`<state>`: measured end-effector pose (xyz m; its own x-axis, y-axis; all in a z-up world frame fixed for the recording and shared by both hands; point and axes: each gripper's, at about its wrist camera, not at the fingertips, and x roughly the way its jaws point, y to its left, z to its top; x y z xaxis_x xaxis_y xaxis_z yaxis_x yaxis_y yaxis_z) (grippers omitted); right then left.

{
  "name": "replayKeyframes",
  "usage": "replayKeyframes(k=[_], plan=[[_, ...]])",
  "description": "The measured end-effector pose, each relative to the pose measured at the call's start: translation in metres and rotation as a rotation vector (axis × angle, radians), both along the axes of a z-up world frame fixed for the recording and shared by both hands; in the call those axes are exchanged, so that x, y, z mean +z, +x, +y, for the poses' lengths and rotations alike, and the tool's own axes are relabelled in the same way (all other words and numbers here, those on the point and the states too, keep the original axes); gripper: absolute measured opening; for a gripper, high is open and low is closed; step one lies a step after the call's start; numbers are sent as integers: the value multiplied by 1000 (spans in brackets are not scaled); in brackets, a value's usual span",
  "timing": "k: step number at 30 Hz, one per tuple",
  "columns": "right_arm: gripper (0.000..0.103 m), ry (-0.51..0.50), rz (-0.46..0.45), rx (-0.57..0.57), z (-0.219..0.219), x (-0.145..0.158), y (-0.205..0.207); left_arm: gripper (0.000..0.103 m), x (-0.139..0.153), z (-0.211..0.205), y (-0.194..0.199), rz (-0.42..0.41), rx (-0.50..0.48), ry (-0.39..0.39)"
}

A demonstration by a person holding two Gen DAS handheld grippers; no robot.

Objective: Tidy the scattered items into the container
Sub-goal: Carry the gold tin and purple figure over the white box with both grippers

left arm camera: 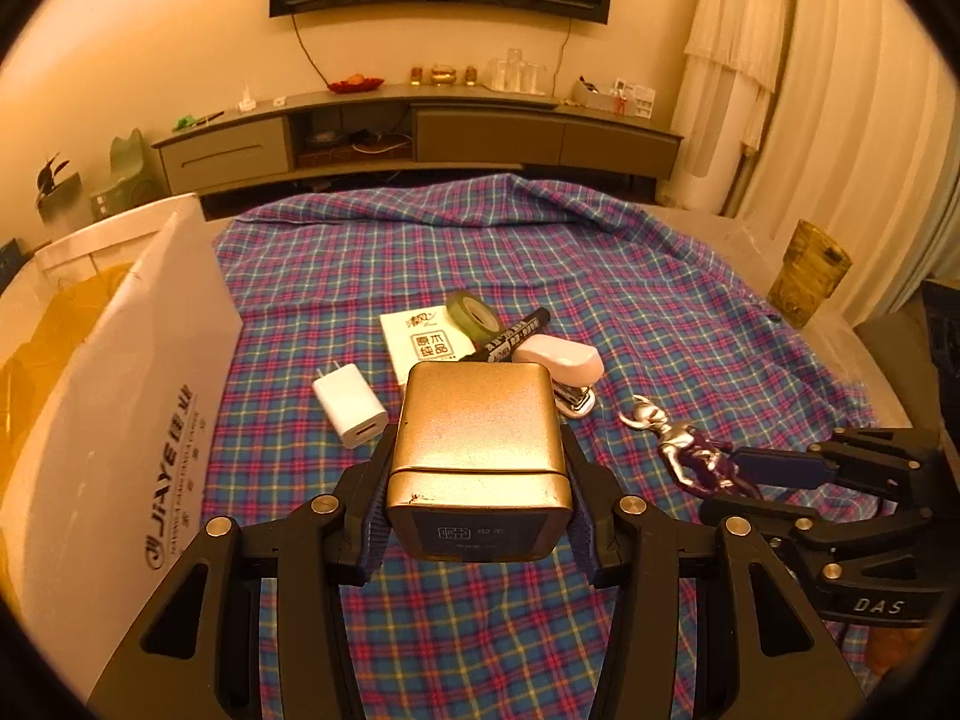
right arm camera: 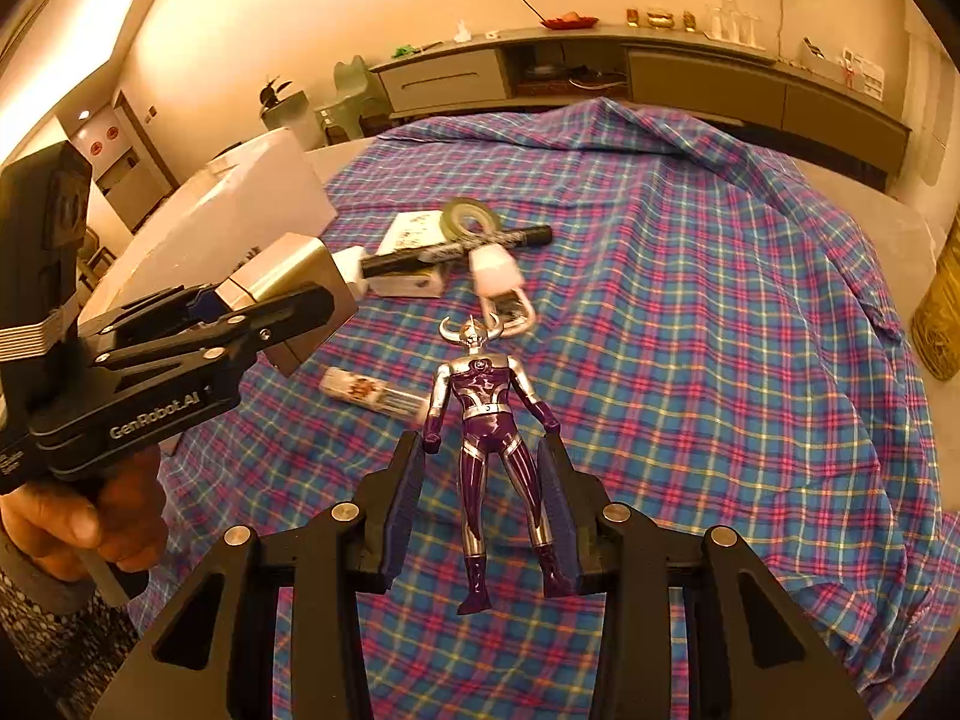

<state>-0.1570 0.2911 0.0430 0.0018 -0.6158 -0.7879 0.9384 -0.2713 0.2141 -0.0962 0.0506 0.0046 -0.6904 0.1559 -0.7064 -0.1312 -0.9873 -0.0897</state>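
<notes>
Closest to me, the left gripper (left arm camera: 477,516) is clamped on a gold tin (left arm camera: 477,450), its blue pads pressing both side walls, and the tin hangs clear above the plaid cloth (left arm camera: 600,276) that covers the tabletop. The person's left hand (right arm camera: 78,516) grips that tool's handle at the left edge of the right wrist view.

Just to its right, the right gripper (right arm camera: 480,516) is closed around the legs of a purple and silver toy figure (right arm camera: 486,420), one pad against each leg, with the horned head pointing away from the tool. The figure looks lifted off the cloth, though I cannot be sure how far.

On the cloth beyond them lies the rest of the scatter. A small clear packet (right arm camera: 372,393) sits just left of the figure. A white charger plug (left arm camera: 350,411) lies left of the tin. Further on, a pink and white stapler (left arm camera: 561,369) rests beside a black marker (left arm camera: 510,339), which lies across a white paper packet (left arm camera: 420,345), and a roll of green tape (left arm camera: 471,315) sits at the packet's far corner.

At the left edge stands the white box (left arm camera: 126,414), its lid tilted up and a yellow lining showing inside. Farther back, an amber glass vessel (left arm camera: 807,273) stands at the right edge, and a long low cabinet (left arm camera: 420,132) runs along the far wall.
</notes>
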Motion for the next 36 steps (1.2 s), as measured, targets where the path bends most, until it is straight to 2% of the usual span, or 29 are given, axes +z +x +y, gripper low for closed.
replayKeyframes(k=[15, 23, 32, 36], plan=[[41, -80, 37, 51, -2, 26, 59, 50, 53, -45, 43, 103, 43, 96], [41, -139, 26, 9, -1, 41, 86, 50, 69, -72, 54, 131, 70, 163], [41, -176, -9, 19, -13, 57, 120, 50, 83, -110, 64, 159, 132, 243], [41, -187, 5, 36, -21, 69, 136, 50, 90, -126, 69, 178, 160, 267]])
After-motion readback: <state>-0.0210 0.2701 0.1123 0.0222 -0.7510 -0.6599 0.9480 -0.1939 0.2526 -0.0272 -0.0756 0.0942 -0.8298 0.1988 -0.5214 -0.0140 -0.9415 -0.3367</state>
